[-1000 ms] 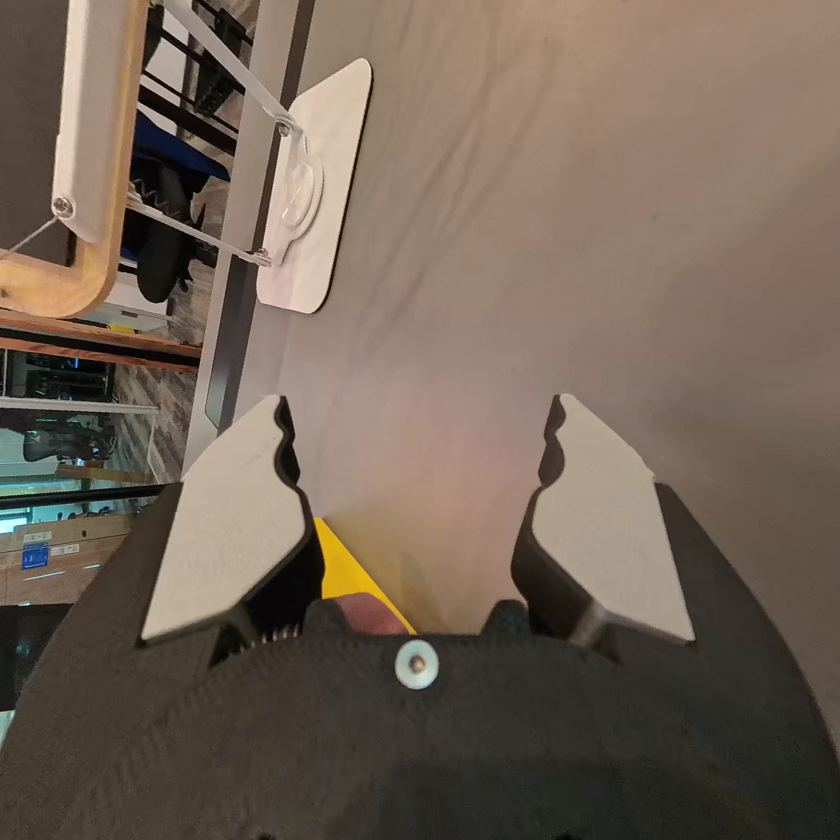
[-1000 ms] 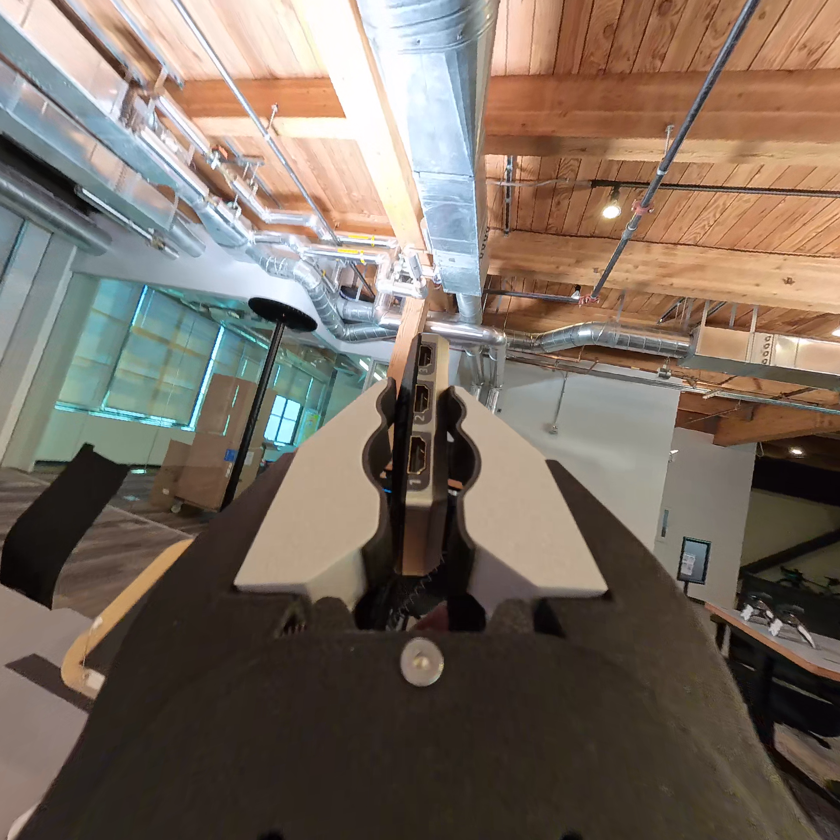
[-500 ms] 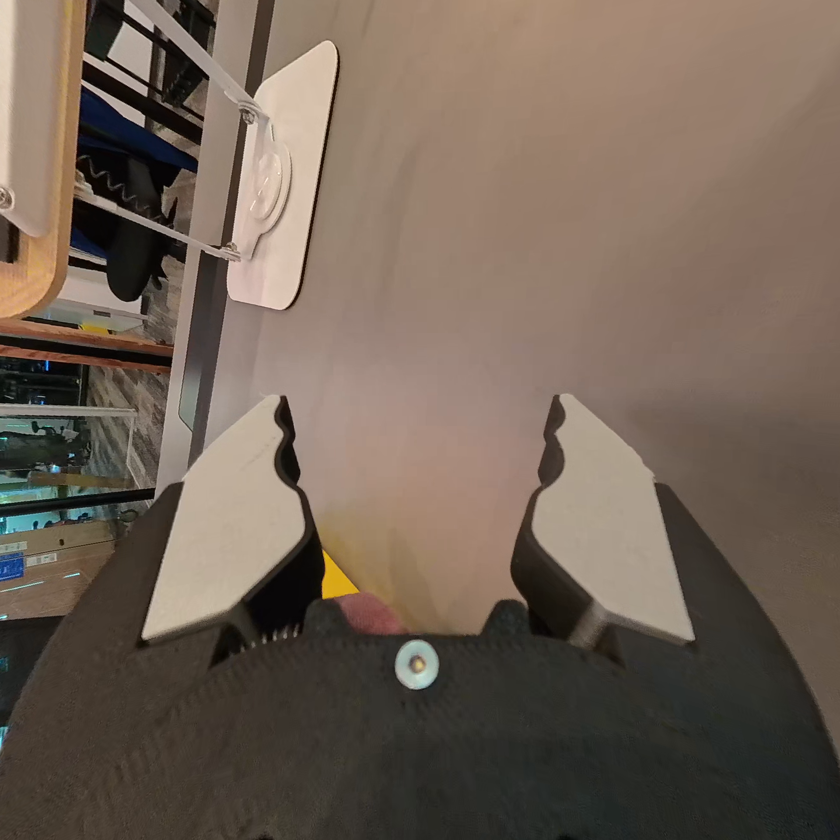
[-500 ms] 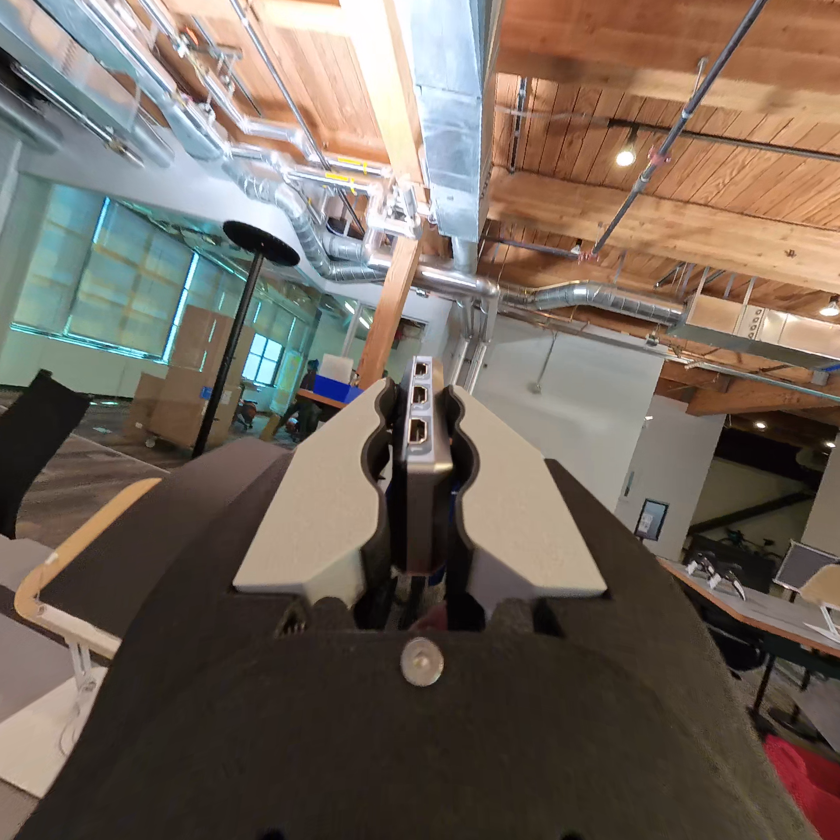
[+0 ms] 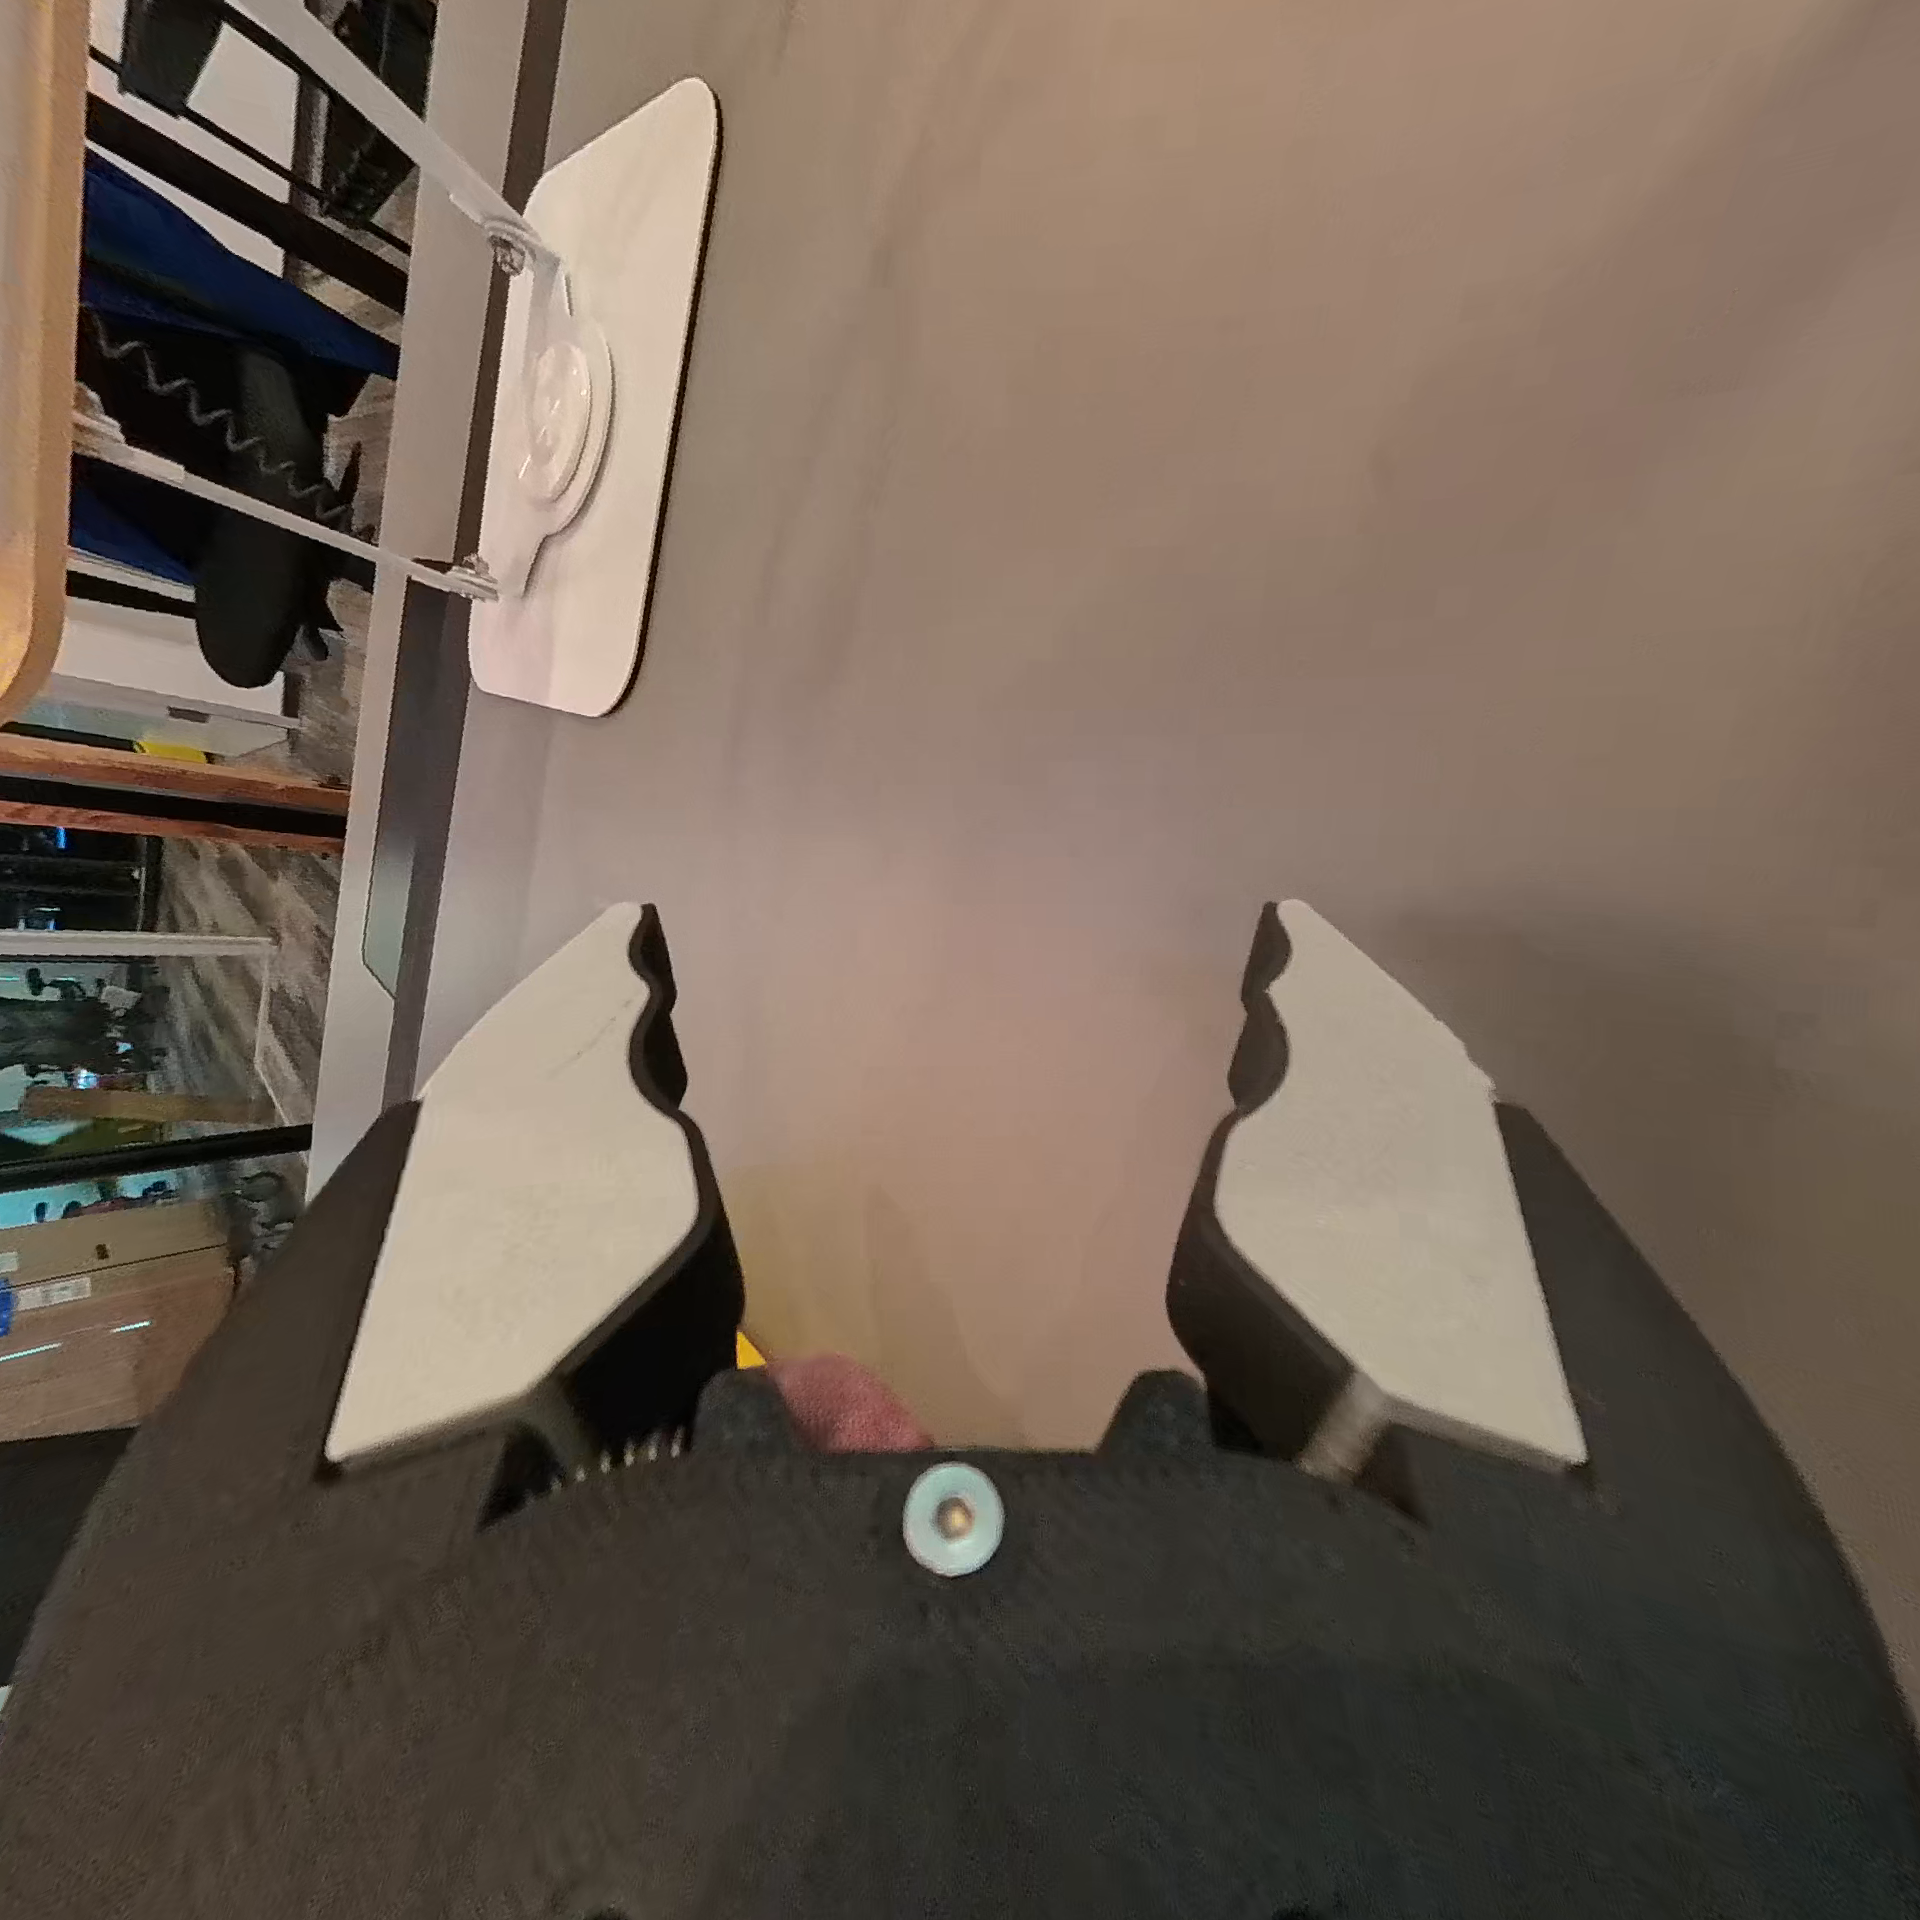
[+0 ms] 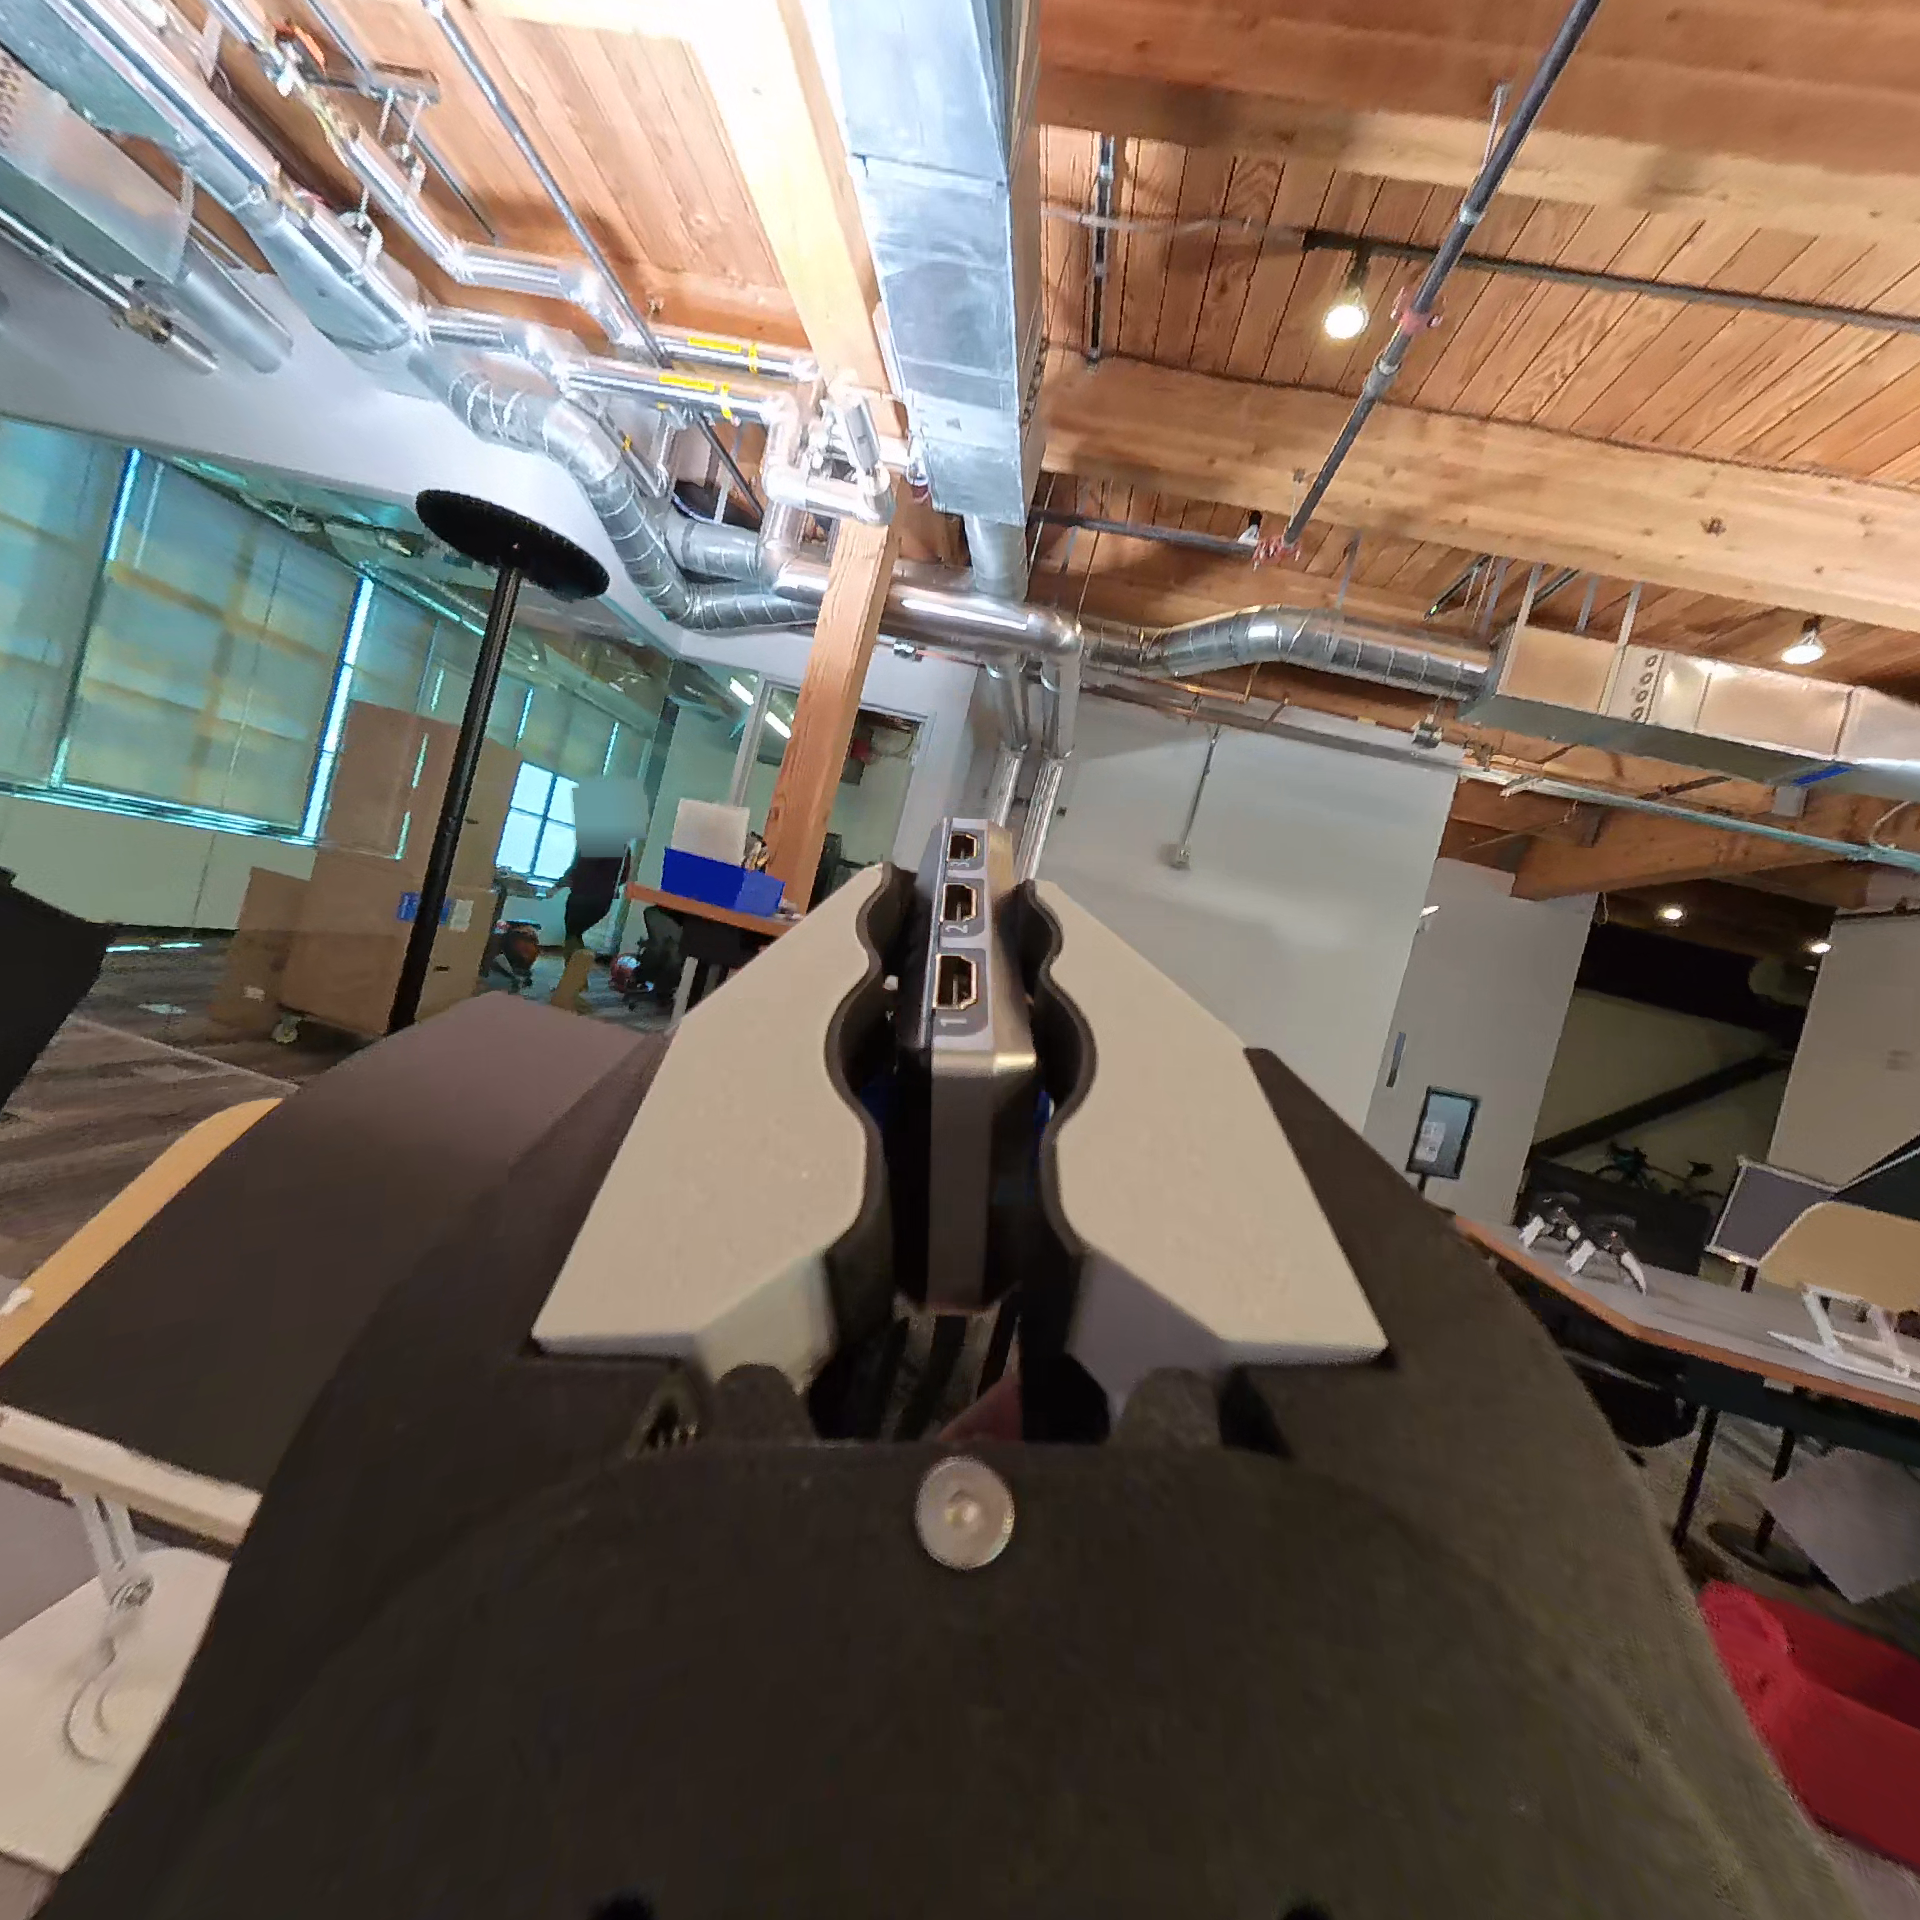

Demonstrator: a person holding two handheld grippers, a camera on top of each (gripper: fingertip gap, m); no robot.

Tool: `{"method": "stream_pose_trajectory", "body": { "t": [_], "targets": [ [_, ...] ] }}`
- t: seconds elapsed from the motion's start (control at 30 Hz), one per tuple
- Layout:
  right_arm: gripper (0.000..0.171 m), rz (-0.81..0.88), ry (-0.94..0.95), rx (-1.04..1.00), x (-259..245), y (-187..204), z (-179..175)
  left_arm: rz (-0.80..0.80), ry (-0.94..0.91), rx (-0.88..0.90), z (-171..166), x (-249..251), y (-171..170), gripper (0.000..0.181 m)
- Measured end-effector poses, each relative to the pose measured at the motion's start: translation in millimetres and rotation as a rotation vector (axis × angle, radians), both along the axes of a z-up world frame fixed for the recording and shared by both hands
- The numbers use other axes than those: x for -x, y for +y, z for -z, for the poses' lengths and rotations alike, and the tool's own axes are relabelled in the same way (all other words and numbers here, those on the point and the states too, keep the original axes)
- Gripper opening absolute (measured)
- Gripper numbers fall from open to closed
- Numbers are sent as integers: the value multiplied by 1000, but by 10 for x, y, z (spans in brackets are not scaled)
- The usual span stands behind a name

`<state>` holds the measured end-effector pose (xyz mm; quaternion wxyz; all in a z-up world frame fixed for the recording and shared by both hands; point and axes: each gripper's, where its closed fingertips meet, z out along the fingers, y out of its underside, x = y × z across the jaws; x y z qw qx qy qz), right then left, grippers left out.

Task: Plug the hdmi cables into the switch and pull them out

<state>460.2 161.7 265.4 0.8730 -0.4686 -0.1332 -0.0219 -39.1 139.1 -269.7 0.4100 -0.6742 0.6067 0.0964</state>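
While the right gripper (image 6: 961, 920) squeezes the switch (image 6: 971, 1049) tight between its two fingers, it points up and out into a big room. That gray switch stands on its thin edge with three little ports in a row on its front, all with nothing in them. Up at 12 o'clock runs a wooden ceiling (image 6: 1507, 343) with a shiny metal duct (image 6: 940, 239) and silver pipes. At 9 o'clock are big windows (image 6: 177, 675), brown boxes (image 6: 353, 914) and a tall black pole lamp (image 6: 478, 727). At 3 o'clock a long desk (image 6: 1662, 1320) sits far off. The left gripper (image 5: 961, 940) has its fingers spread wide and holds nothing. It hangs over a plain gray table (image 5: 1299, 468). At 11 o'clock a white flat stand base (image 5: 592, 395) rests by the table's edge.
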Motion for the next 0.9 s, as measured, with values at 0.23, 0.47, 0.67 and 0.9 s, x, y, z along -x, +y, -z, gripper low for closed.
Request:
{"method": "stream_pose_trajectory", "body": {
  "t": [0.23,0.47,0.67,0.9],
  "targets": [
    [19,-55,8,79,153,308,229,-16,-9,12,7,63,7,103],
    [19,-180,-28,262,565,688,911,-5,10,15,75,64,-20,103],
    [19,-255,-39,396,676,911,1719,-8,15,17,94,91,-20,103],
    [18,-365,-43,502,805,1153,2381,-6,25,24,135,67,-26,102]
  ]
}}
